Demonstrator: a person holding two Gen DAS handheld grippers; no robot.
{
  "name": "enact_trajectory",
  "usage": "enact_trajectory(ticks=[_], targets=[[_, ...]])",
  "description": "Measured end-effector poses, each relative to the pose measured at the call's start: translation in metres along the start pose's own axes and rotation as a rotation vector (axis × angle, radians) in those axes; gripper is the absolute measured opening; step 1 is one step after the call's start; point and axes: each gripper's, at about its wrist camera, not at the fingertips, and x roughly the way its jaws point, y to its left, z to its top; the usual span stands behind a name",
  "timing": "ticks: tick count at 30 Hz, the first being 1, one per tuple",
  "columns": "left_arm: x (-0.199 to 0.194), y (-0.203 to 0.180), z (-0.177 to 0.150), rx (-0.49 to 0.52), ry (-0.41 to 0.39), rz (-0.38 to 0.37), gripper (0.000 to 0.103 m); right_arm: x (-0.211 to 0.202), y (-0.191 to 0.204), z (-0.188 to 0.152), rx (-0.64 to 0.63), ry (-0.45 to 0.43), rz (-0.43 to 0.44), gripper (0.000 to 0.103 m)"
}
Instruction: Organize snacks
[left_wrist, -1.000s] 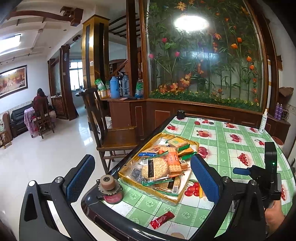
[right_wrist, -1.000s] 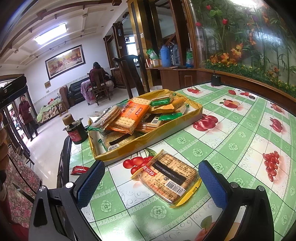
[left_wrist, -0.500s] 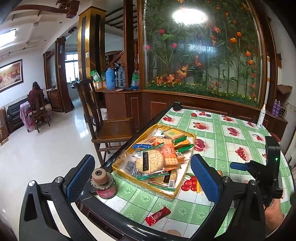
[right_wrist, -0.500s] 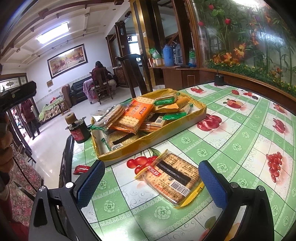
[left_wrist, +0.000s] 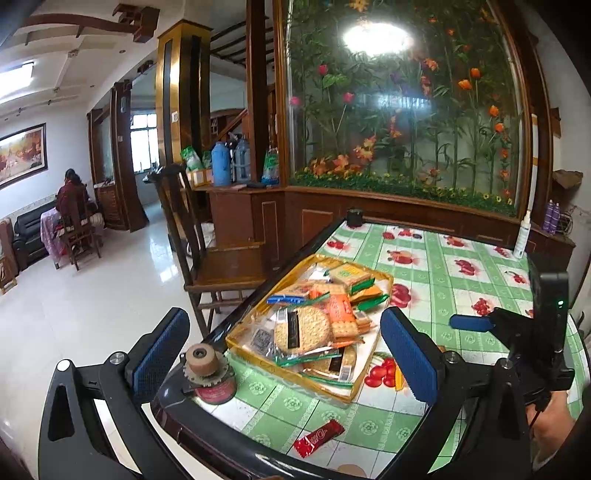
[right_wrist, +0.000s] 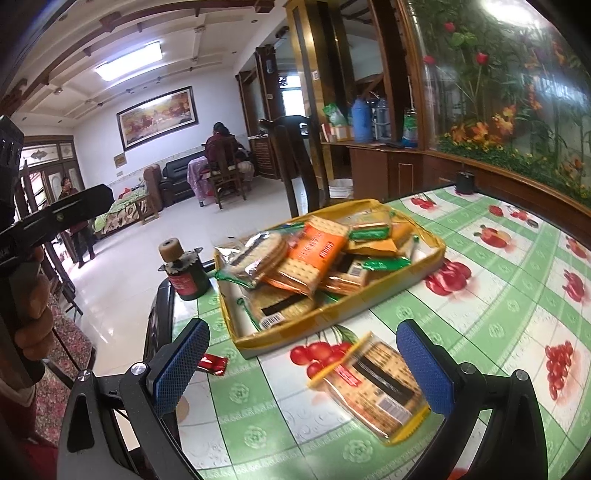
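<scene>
change since earlier: the right gripper (right_wrist: 303, 363) is sitting further right and closer to the loose cracker packet (right_wrist: 373, 387), which is now lying by its right pad instead of centred between the pads; the left gripper (left_wrist: 284, 350) is viewing the table from slightly further back.
right gripper: jaws are standing wide apart, gripping nothing, hovering low over the tablecloth (right_wrist: 498, 295).
left gripper: jaws are spread wide and empty, hanging off the table's near edge, framing the tray.
yellow tray (right_wrist: 332, 314): resting on the tablecloth near the table edge, holding a heap of wrapped snacks.
tray contents: a round biscuit pack (left_wrist: 301, 328) is lying on top, an orange cracker pack (right_wrist: 314, 254) is leaning beside it, and green-wrapped bars (right_wrist: 369, 233) are sitting toward the far end.
loose cracker packet: lying flat on the tablecloth just in front of the tray, outside it.
red candy wrapper (left_wrist: 319, 437): lying alone near the table's front edge, apart from the tray.
tape dispenser (left_wrist: 208, 373): standing at the table corner, beside the tray.
</scene>
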Motion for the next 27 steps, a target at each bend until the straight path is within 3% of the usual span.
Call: enact_trajectory(ticks=[27], targets=[[0.016,0.014,-0.002,-0.025,0.03,0.047,0.103,0.017,0.028,0.025,-0.118,0.016,0.036,0.102]])
